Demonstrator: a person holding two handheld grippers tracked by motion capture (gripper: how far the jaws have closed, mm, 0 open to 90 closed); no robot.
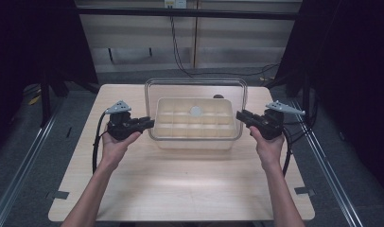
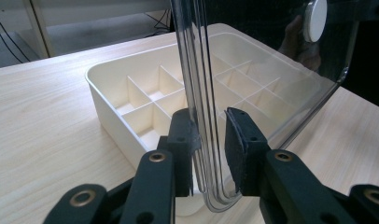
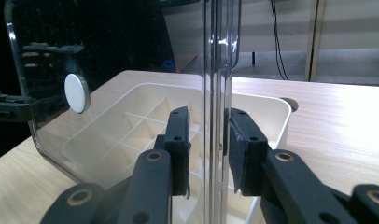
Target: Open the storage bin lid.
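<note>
A cream box (image 1: 195,143) split into several compartments stands on the table's far middle. A clear lid (image 1: 196,81) with a white round knob (image 1: 196,111) hovers just over it, roughly level. My left gripper (image 1: 150,124) is shut on the lid's left rim and my right gripper (image 1: 240,116) is shut on its right rim. In the left gripper view the lid (image 2: 271,60) runs edge-on between the jaws of the gripper (image 2: 210,135), with the box (image 2: 113,107) beneath. The right gripper view has the lid (image 3: 122,56) in the gripper (image 3: 208,135) above the box (image 3: 271,116).
The light wooden table (image 1: 190,189) has bare room in front of the box and at both sides. A small dark hole (image 1: 218,96) sits in the tabletop behind the box. Black frame posts flank the table, and cables (image 1: 178,52) hang at the back.
</note>
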